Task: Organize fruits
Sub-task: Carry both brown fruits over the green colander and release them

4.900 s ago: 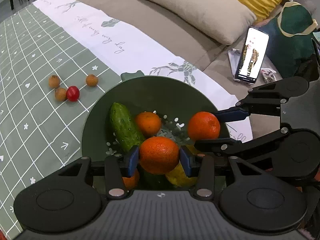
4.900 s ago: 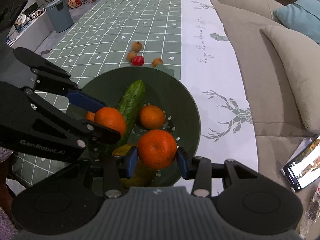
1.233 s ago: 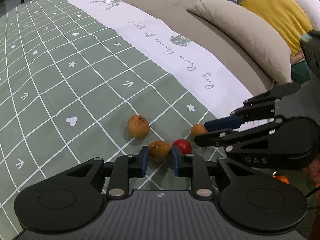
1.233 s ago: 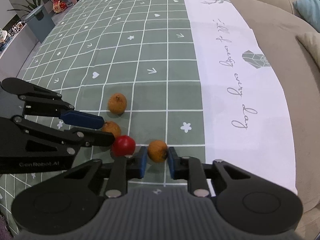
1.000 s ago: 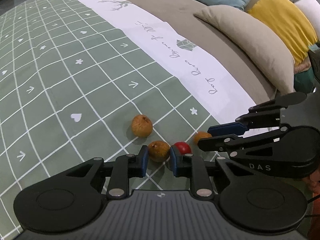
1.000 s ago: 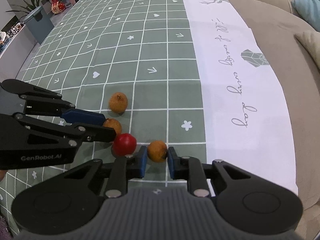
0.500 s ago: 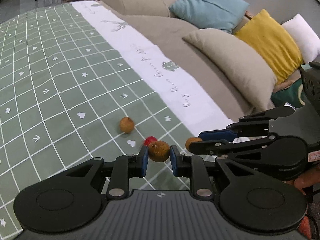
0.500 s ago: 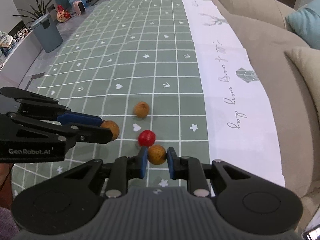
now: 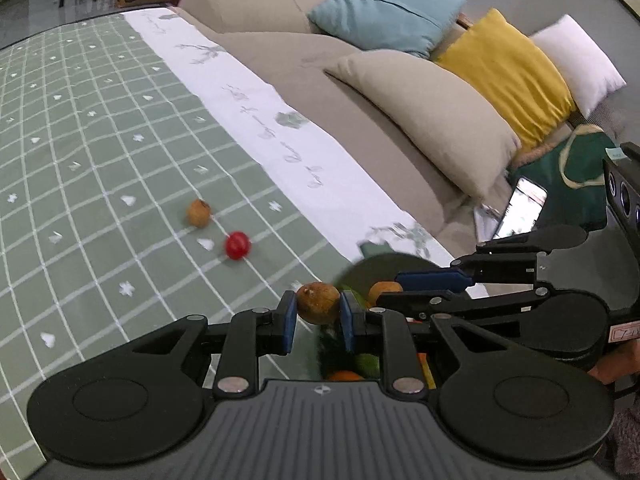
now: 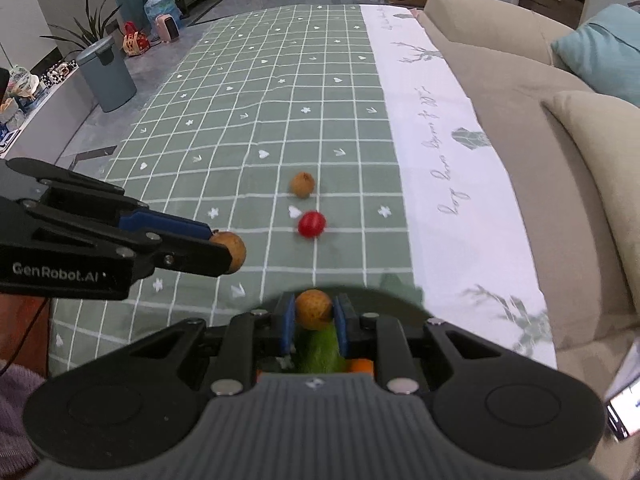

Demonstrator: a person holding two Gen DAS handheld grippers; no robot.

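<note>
The round fruit (image 10: 302, 184) lies on the cloth (image 10: 248, 128), just beyond the cherry (image 10: 311, 223); the sofa (image 10: 532, 128) is right.

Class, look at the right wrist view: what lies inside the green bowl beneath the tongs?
Inside the green bowl, a cucumber and an orange fruit show. The tongs and camera body cover the remaining contents.

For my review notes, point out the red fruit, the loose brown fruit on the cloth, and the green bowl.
red fruit (image 10: 311, 223), right wrist view, centre.
loose brown fruit (image 10: 302, 185), right wrist view, centre.
green bowl (image 9: 372, 270), left wrist view, far inner wall.
</note>
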